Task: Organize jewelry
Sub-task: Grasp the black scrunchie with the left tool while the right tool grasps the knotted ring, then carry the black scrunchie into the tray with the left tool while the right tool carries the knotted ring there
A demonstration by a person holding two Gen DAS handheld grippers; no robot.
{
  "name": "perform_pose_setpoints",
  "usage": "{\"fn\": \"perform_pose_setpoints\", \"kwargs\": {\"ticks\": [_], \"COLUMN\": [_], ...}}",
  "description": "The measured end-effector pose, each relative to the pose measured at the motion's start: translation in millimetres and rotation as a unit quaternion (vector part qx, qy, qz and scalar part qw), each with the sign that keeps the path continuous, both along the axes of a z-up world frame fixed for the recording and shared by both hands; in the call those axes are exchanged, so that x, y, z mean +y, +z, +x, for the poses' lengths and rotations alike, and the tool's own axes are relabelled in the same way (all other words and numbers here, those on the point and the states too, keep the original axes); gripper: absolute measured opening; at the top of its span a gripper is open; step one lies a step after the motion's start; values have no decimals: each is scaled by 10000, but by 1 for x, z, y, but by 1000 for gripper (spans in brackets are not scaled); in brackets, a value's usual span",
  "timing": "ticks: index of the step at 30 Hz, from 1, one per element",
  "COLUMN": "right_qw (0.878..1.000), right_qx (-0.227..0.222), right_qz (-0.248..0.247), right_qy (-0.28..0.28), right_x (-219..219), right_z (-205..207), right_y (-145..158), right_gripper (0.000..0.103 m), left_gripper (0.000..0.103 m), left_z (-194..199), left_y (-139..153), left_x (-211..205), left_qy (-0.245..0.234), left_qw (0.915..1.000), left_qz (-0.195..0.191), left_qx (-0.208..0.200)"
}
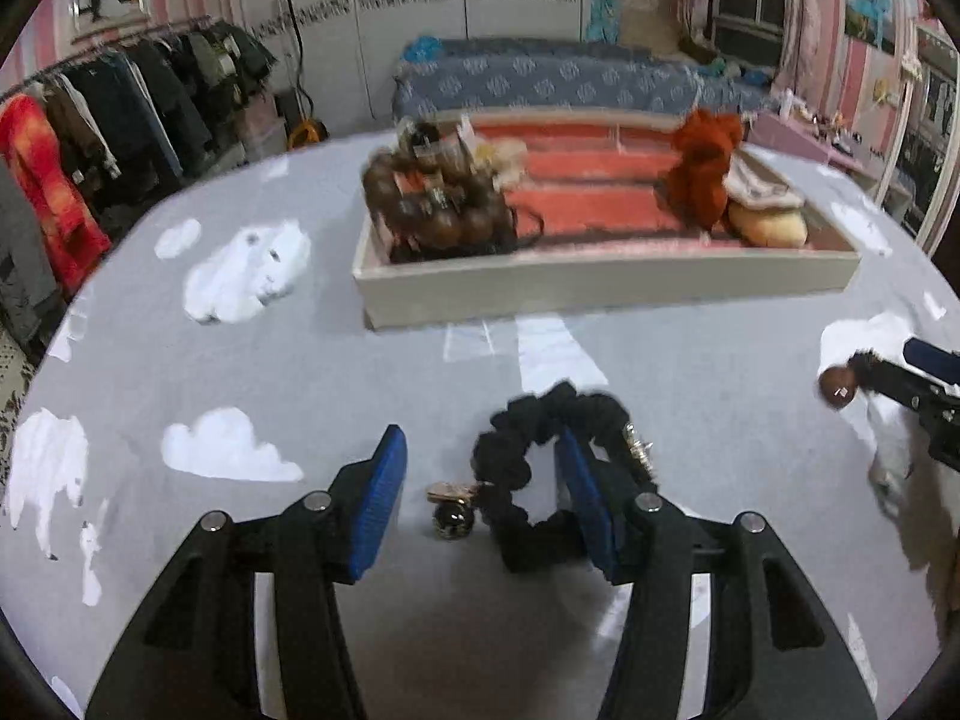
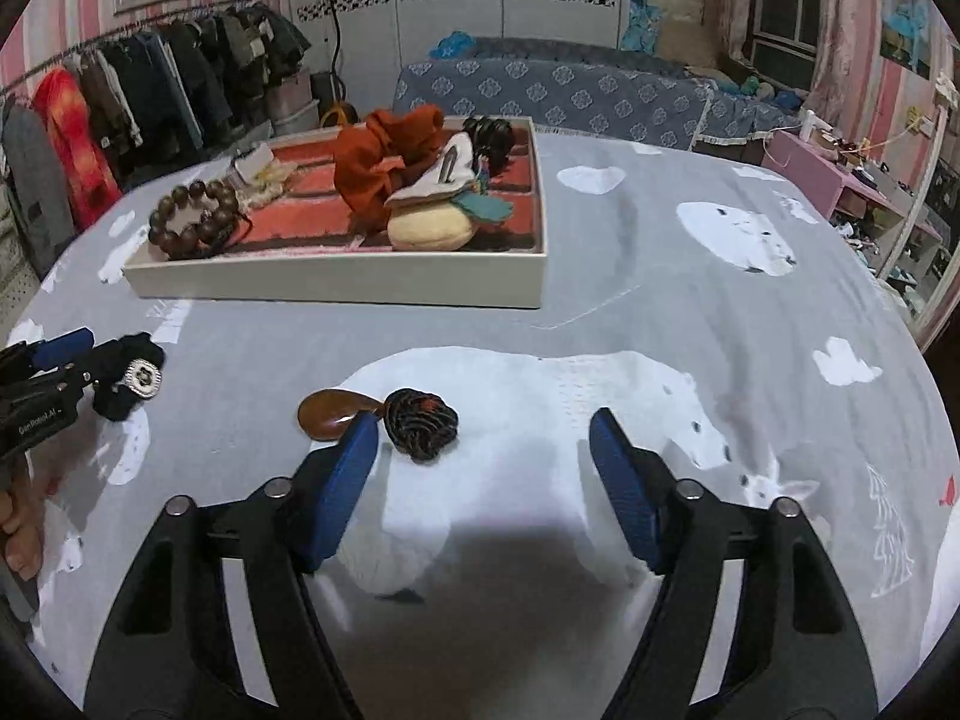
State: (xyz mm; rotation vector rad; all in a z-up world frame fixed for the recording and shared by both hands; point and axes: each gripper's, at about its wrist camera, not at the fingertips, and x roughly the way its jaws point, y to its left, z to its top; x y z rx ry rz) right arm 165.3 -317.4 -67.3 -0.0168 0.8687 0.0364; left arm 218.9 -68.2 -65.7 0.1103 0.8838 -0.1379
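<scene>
My left gripper is open and low over the bedspread. A black scrunchie with a gold charm lies between its fingers, its ring looped around the right finger. The scrunchie also shows in the right wrist view at the left gripper's tip. My right gripper is open and empty. A brown hair clip with a dark woven knot lies just past its left finger. The white jewelry tray with red lining holds a wooden bead bracelet and an orange scrunchie.
The tray also holds a cream pad, a white clip and a dark item at its back. A clothes rack stands left, a blue-covered bed behind. The grey bedspread spreads right of the tray.
</scene>
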Motion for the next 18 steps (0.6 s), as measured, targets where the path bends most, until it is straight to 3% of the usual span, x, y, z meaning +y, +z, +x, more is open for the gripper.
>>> {"fn": "perform_pose_setpoints", "kwargs": {"ticks": [6,12,16,18], "right_qw": [9997,9991,9989,9987], "right_qx": [196,242,224,212], "right_qz": [61,110,166,230], "right_qy": [144,337,379,399], "right_x": [5,10,11,9], "right_z": [15,19,19,18], "right_y": [-9,-11,-11,-10], "right_gripper": [55,41,22,20], "left_gripper": [52,33,22,19], "left_z": [6,5,4,3], "left_y": [-4,-3,-3,-2], "left_x": [1,2,5,7], "left_qy": [-40,-143,-126,-117], "left_qw": [10000,9997,9996,9995], "left_qz": [-32,-186,-258,-306], "left_qx": [60,40,12,-12]}}
